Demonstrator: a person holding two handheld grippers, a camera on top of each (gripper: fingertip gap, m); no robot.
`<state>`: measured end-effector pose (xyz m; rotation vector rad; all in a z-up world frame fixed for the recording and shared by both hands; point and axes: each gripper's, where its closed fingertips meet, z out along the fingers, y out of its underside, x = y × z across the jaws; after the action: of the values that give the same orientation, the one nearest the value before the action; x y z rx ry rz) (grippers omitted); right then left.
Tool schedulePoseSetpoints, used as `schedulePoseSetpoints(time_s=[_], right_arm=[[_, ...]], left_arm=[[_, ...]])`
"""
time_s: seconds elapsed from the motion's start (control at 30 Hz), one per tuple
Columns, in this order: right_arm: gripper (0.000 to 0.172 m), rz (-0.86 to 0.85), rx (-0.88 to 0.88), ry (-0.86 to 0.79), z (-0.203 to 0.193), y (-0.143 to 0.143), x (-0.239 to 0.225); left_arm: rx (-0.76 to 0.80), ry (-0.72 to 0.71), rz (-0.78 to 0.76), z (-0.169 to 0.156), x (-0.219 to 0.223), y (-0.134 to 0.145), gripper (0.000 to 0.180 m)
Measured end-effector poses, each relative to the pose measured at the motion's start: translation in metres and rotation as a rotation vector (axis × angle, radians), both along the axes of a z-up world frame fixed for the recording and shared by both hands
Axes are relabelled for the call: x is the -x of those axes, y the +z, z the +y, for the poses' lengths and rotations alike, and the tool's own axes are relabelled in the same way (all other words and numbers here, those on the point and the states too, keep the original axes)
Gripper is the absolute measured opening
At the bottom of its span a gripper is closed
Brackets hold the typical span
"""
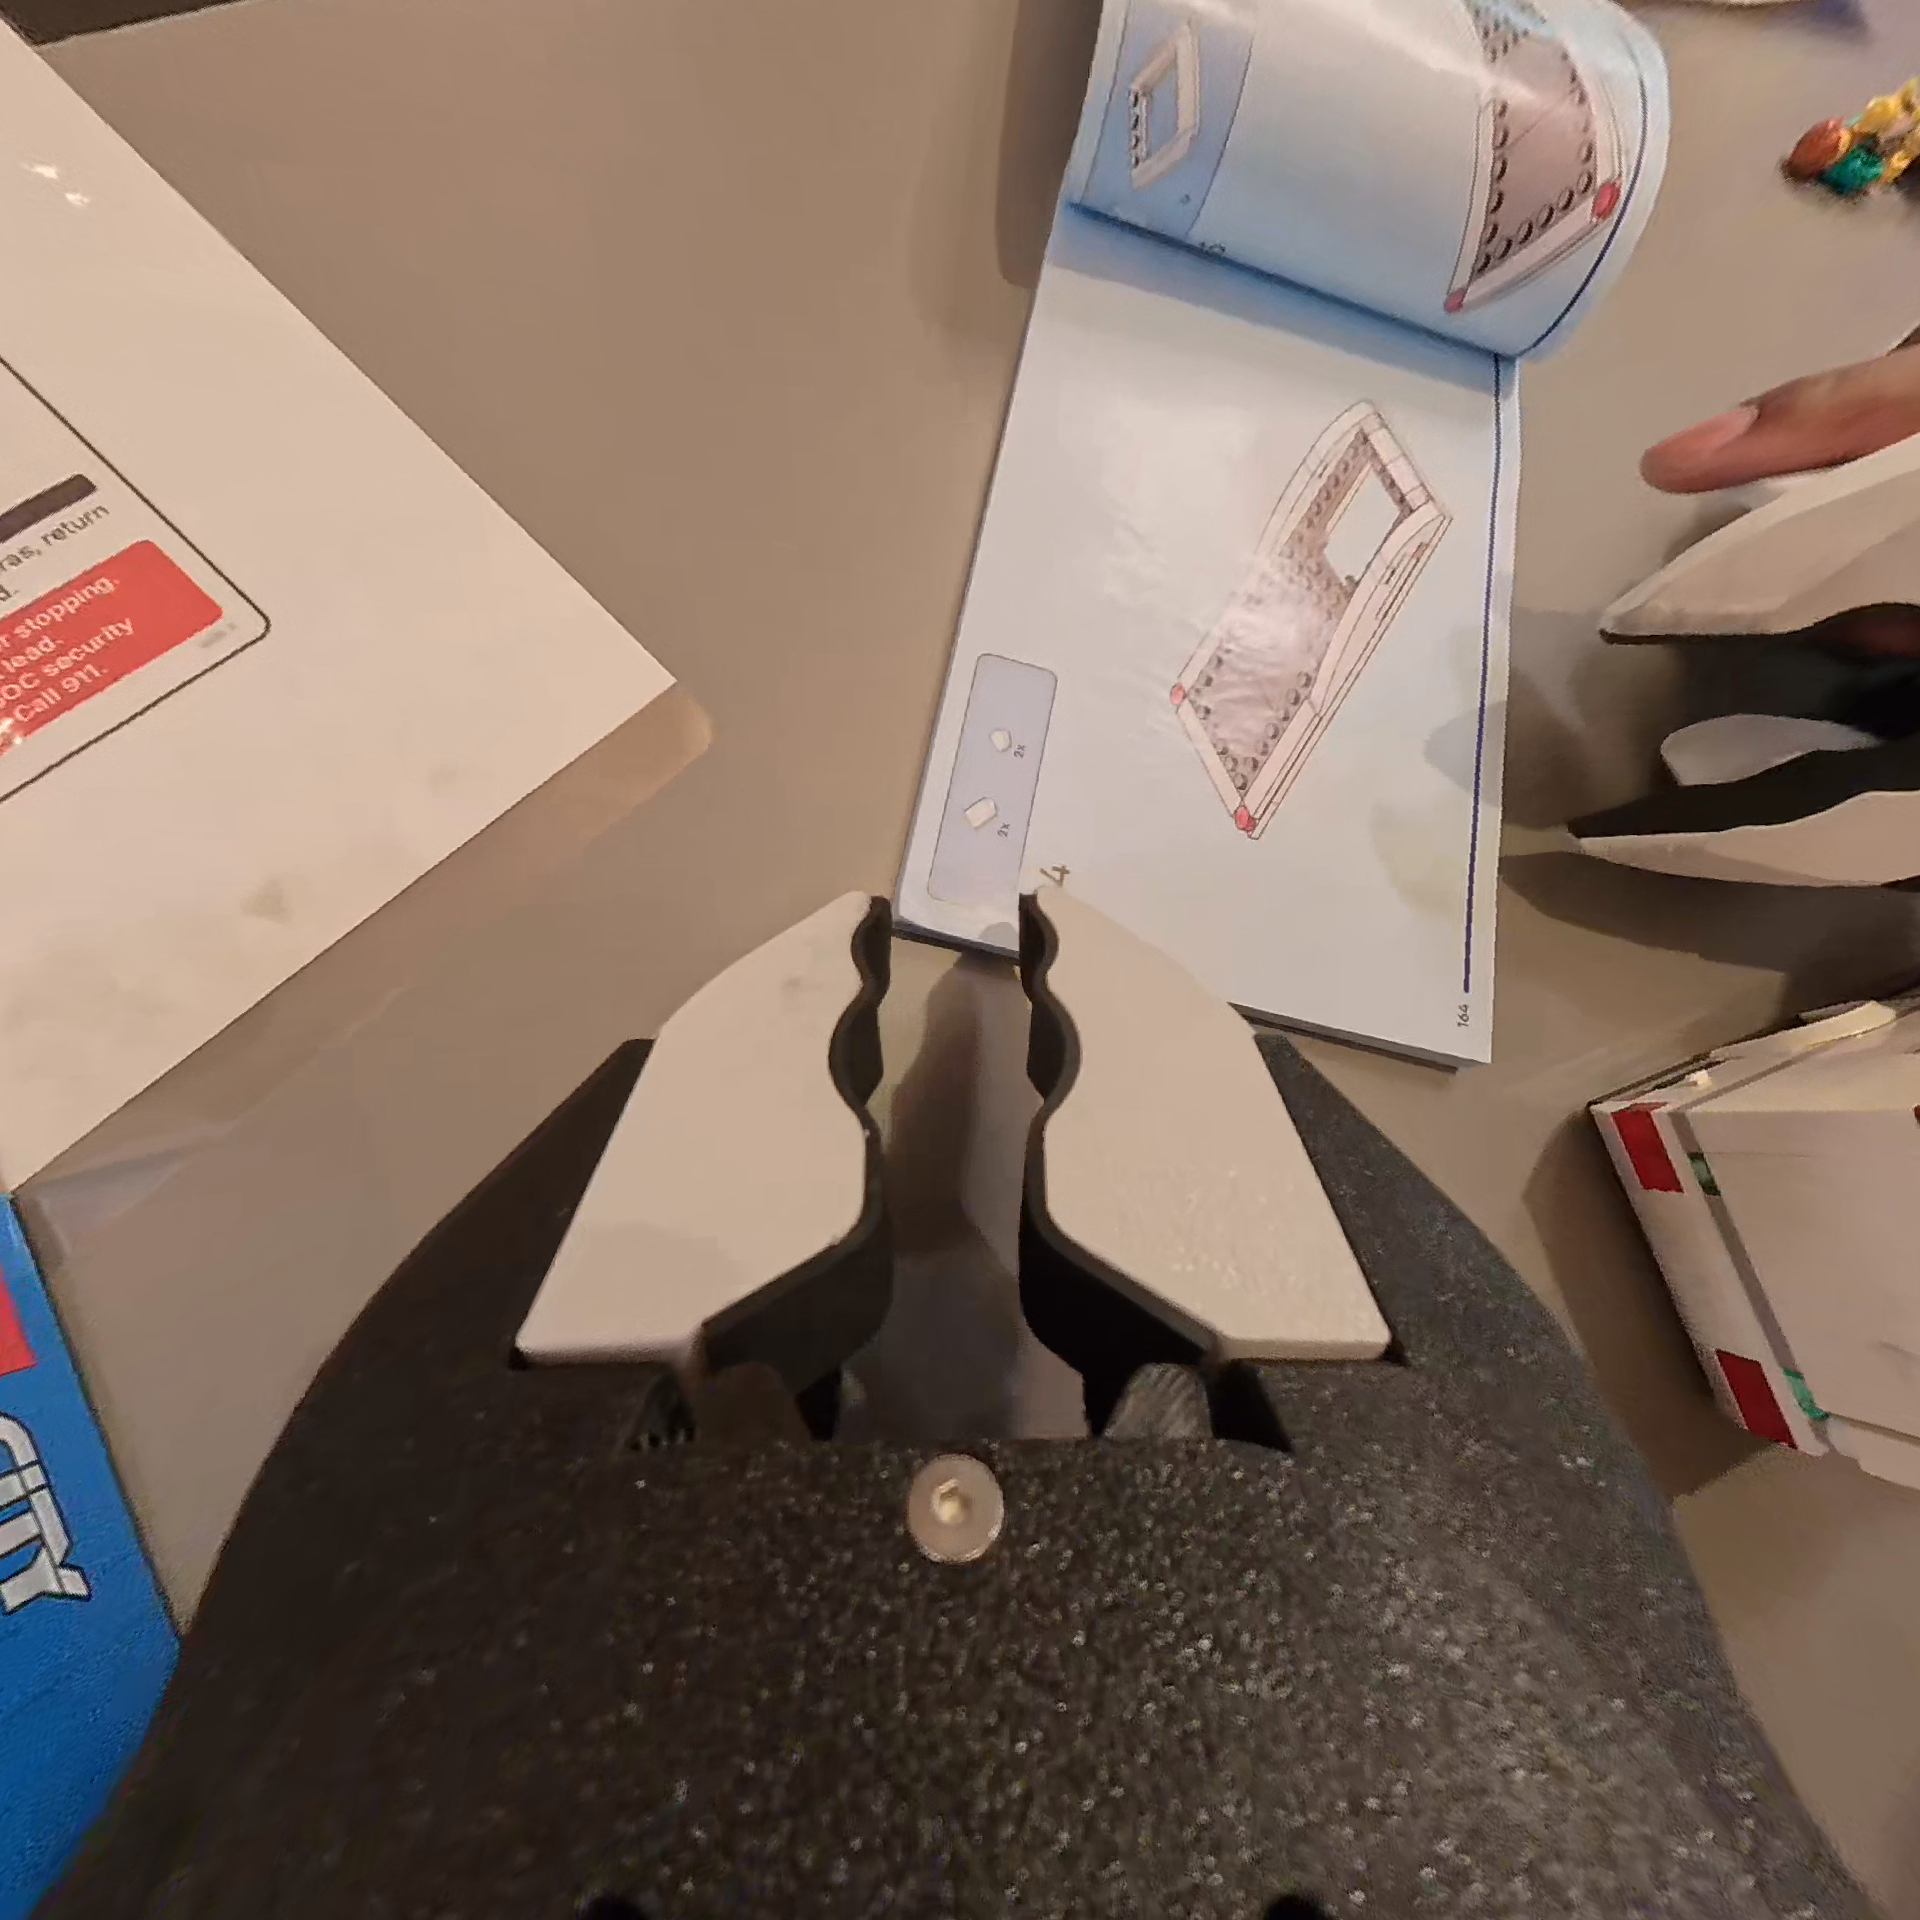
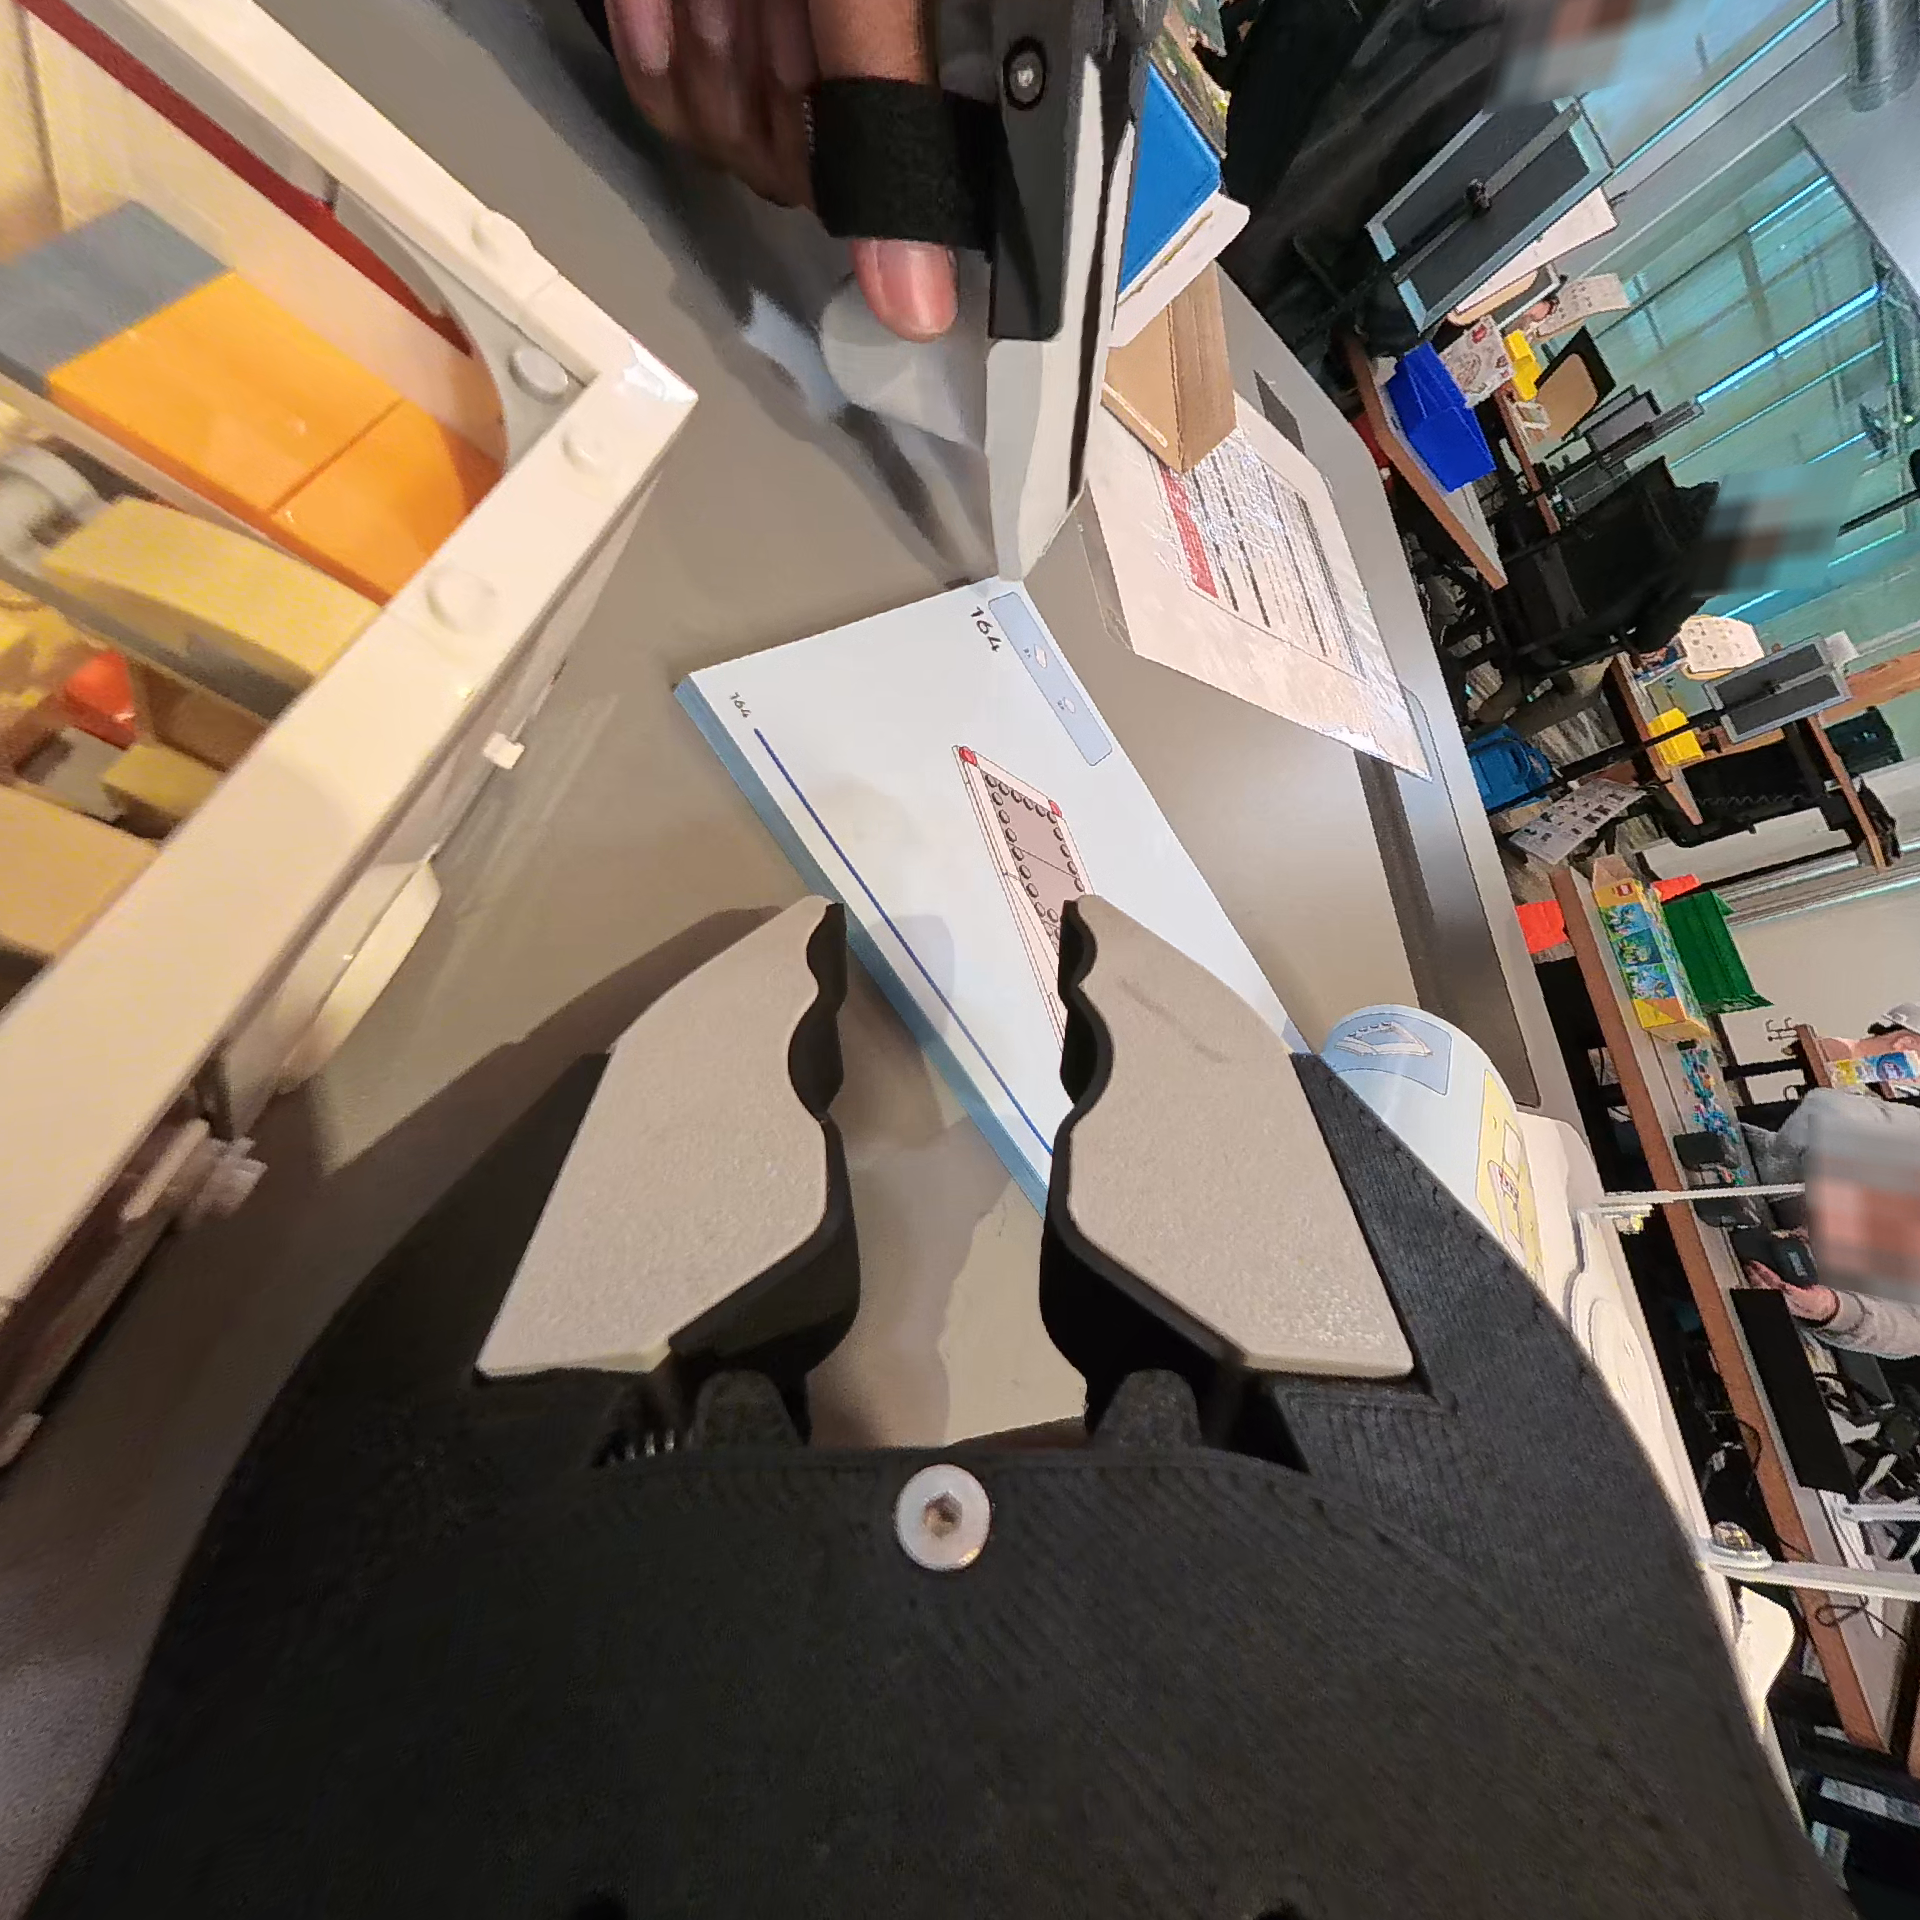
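Blue box [image 1: 62,1558], white sheet [image 1: 260,623] flank the left claw [image 1: 956,914]; booklet [image 1: 1247,675] ahead.

Soft indoor light fell evenly, casting faint shadows on the surface [image 1: 727,312] and glare on the glossy booklet page [image 1: 1195,582]. Wide-angle distortion bent the edges, where near objects blurred; daylit windows [image 2: 1766,260] glowed bright.

Laminated sheet [image 1: 260,582], blue box [image 1: 62,1558], booklet [image 1: 1247,675]

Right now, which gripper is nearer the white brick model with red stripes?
Right. The right gripper hangs over the booklet beside the model; the left gripper sits at the booklet's far corner.
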<state>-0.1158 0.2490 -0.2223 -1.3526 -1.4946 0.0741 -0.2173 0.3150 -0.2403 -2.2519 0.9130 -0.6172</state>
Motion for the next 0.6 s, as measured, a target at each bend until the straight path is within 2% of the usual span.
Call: schedulePoseSetpoints(time_s=[0.27,0.6], right_arm=[[0.039,0.000,-0.001,0.001,-0.0001,-0.0002,0.0001],[0.039,-0.001,-0.002,0.000,0.0000,-0.0003,0.0001]], left_arm=[[-0.042,-0.034,0.076,-0.0015,-0.0010,-0.0047,0.039],[-0.047,-0.064,0.078,-0.0054,-0.0058,-0.0045,0.040]])
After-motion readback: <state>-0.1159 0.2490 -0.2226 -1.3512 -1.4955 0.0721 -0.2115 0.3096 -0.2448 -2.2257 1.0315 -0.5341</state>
